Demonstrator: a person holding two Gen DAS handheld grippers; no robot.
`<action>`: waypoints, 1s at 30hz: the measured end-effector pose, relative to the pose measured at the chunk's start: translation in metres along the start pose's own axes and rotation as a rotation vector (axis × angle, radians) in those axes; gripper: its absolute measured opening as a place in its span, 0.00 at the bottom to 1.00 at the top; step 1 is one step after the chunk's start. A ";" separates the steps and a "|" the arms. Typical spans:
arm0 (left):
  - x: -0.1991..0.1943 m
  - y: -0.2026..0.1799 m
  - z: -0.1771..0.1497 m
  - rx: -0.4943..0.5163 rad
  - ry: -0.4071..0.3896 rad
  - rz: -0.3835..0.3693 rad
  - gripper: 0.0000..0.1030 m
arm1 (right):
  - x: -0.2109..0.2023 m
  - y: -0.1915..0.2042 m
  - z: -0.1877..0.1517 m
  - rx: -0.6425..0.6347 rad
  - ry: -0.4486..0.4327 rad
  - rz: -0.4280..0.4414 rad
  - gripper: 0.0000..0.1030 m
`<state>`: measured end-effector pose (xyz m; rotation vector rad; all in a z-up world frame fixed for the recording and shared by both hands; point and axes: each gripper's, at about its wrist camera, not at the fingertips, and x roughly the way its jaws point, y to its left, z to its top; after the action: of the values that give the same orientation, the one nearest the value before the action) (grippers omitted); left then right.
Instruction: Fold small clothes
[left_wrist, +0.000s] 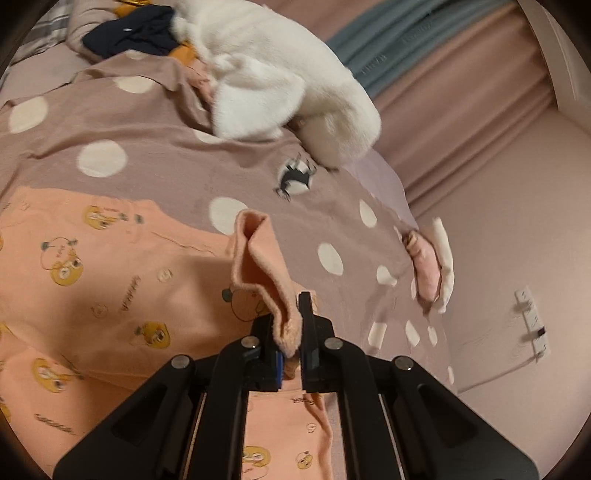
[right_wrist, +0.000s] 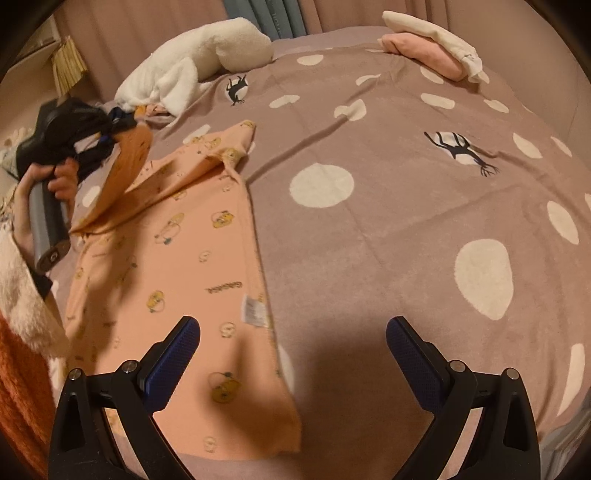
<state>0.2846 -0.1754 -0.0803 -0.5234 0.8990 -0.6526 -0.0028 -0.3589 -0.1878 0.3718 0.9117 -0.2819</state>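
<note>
Through the left wrist camera, the left gripper (left_wrist: 291, 325) was clamped on a folded edge of the peach cartoon-print garment (left_wrist: 110, 280), lifted above the dotted blanket (left_wrist: 177, 162); the garment's small printed words were too blurred to read.

Through the right wrist camera, the right gripper (right_wrist: 293, 354) stood with its jaws wide apart, holding nothing, over the garment's near edge; a white care label (right_wrist: 254, 313) (text illegible) lay on it; folded pink and cream clothes (right_wrist: 432, 55) sat at the blanket's far corner.

Bed cover (right_wrist: 369, 258): mauve, white dots.
Left side: peach garment (right_wrist: 207, 258).
Far edge: white plush (right_wrist: 207, 51); folded clothes (right_wrist: 432, 48).
</note>
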 end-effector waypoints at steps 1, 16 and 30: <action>0.005 -0.003 -0.002 -0.001 0.008 -0.002 0.04 | -0.001 -0.004 0.000 0.004 -0.001 0.002 0.98; 0.093 -0.044 -0.058 -0.004 0.229 -0.128 0.49 | -0.008 -0.042 -0.003 0.064 -0.013 -0.028 0.98; -0.006 -0.070 -0.053 0.237 0.115 0.024 0.99 | -0.022 -0.019 -0.007 0.031 -0.031 0.006 0.98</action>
<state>0.2165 -0.2272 -0.0586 -0.2651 0.9193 -0.7618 -0.0283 -0.3708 -0.1776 0.3972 0.8761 -0.2961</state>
